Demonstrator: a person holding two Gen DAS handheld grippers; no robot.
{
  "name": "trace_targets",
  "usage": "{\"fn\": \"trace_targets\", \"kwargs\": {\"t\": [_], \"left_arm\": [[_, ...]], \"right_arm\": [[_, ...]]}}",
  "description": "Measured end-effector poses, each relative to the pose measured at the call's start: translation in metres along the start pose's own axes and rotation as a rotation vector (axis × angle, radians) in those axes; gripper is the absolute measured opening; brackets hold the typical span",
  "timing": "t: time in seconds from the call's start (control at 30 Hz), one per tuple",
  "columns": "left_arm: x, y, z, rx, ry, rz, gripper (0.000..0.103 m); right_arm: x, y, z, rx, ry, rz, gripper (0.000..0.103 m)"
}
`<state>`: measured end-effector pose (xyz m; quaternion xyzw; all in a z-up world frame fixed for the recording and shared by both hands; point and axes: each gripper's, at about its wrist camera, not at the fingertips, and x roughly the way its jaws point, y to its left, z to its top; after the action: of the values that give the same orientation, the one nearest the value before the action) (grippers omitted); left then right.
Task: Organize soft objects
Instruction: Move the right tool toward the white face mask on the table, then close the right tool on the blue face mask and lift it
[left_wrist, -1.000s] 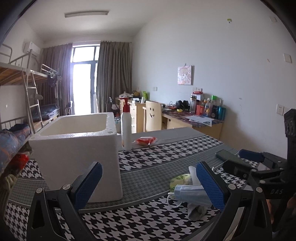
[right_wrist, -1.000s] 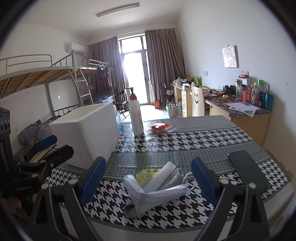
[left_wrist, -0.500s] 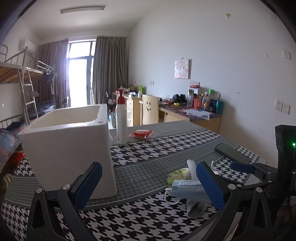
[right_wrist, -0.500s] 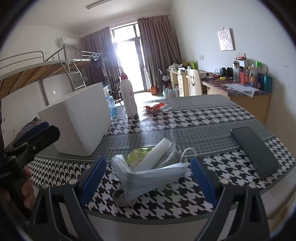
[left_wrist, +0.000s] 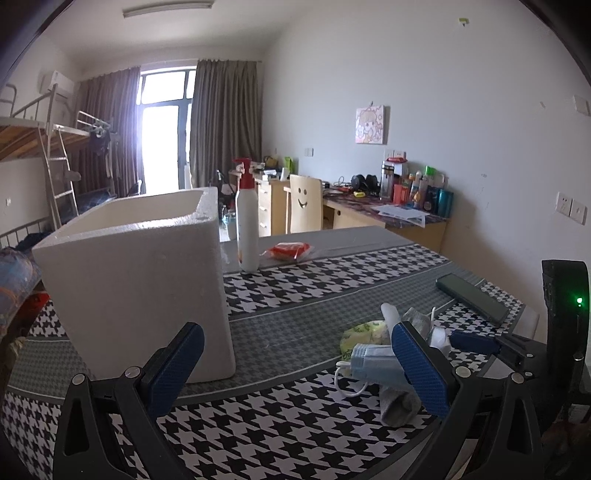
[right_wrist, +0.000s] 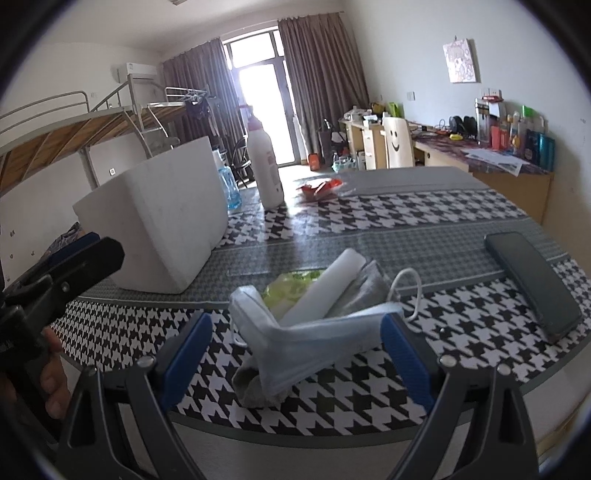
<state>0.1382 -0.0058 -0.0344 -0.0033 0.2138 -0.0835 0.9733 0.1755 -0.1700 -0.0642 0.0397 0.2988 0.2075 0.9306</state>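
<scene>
face mask (right_wrist: 314, 334) | between right tongs (right_wrist: 295, 354) fingers; untouched

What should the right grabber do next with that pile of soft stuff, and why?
Probably ease the right gripper forward and close on the face mask. Its fingers are open on either side of the mask, which lies on top of the pile, and the foam box waits nearby with nothing held yet.
</scene>
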Motion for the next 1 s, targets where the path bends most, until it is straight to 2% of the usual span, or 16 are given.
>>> {"fn": "trace_targets", "kwargs": {"t": [0.03,0.1,0.27,0.4,0.47,0.77,1.0], "left_arm": [[0.002,-0.001,-0.001,0.001,0.007,-0.002,0.102],[0.007,-0.001,-0.002,-0.001,0.026,0.002,0.102],[0.016,-0.003,-0.008,-0.004,0.065,0.002,0.102],[0.019,-0.007,-0.010,0.001,0.082,-0.001,0.102],[0.020,-0.010,-0.009,0.007,0.083,-0.002,0.102],[0.018,-0.021,-0.009,0.029,0.084,-0.023,0.102],[0.014,-0.030,-0.006,0.045,0.077,-0.037,0.102]], "right_arm": [[0.001,-0.001,-0.001,0.004,0.004,0.004,0.094],[0.003,-0.002,-0.004,0.008,0.016,0.009,0.086],[0.009,-0.009,-0.012,0.046,0.071,0.033,0.058],[0.002,-0.010,-0.016,0.043,0.069,0.042,0.049],[-0.003,-0.009,-0.017,0.035,0.064,0.045,0.040],[-0.030,-0.015,-0.013,0.035,0.012,0.057,0.020],[-0.051,-0.021,-0.006,0.037,-0.037,0.075,0.017]]}}
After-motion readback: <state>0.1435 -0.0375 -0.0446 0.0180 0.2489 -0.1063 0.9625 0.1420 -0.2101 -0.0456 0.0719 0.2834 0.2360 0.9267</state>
